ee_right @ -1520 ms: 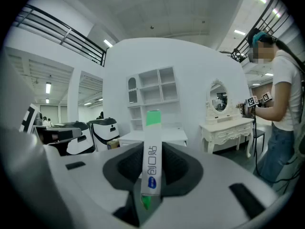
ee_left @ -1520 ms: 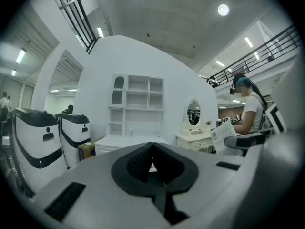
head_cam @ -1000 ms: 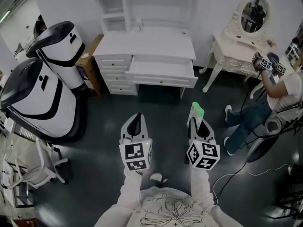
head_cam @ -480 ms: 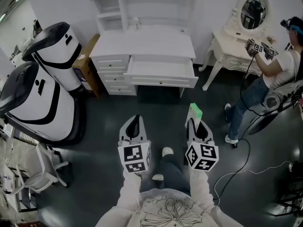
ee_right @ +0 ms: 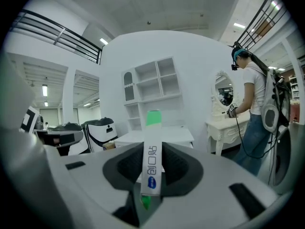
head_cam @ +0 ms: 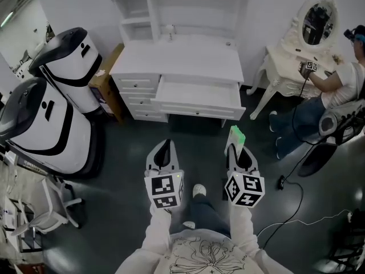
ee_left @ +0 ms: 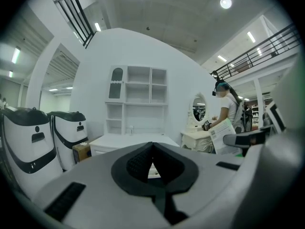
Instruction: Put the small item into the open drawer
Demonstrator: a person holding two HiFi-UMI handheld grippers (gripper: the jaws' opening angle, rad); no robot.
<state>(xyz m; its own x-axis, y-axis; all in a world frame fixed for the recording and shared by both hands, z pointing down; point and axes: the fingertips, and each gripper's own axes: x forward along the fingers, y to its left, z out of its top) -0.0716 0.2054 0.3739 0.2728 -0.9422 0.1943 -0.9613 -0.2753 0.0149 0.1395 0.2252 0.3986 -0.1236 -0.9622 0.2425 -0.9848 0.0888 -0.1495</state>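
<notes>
A white desk (head_cam: 182, 59) stands ahead with its wide middle drawer (head_cam: 197, 94) pulled open. My right gripper (head_cam: 236, 148) is shut on the small item (head_cam: 236, 136), a flat white pack with a green end that sticks up past the jaws. In the right gripper view the pack (ee_right: 152, 163) stands upright between the pads of the right gripper (ee_right: 152, 149), with the desk (ee_right: 131, 138) behind it. My left gripper (head_cam: 165, 145) is level beside it, shut and holding nothing; in its own view the left gripper (ee_left: 152, 149) points at the desk (ee_left: 121, 140). Both are above the dark floor, short of the drawer.
Two big white-and-black machines (head_cam: 65, 59) (head_cam: 40, 124) stand at the left, with a cardboard box (head_cam: 106, 73) beside the desk. A vanity table with a mirror (head_cam: 299, 53) and a seated person (head_cam: 342, 99) are at the right. A cable (head_cam: 285, 210) lies on the floor.
My view has shifted slightly, with the desk now further right in the frame. My foot has stepped forward below the grippers. The person at the right has leaned toward the vanity. The grip is unchanged.
</notes>
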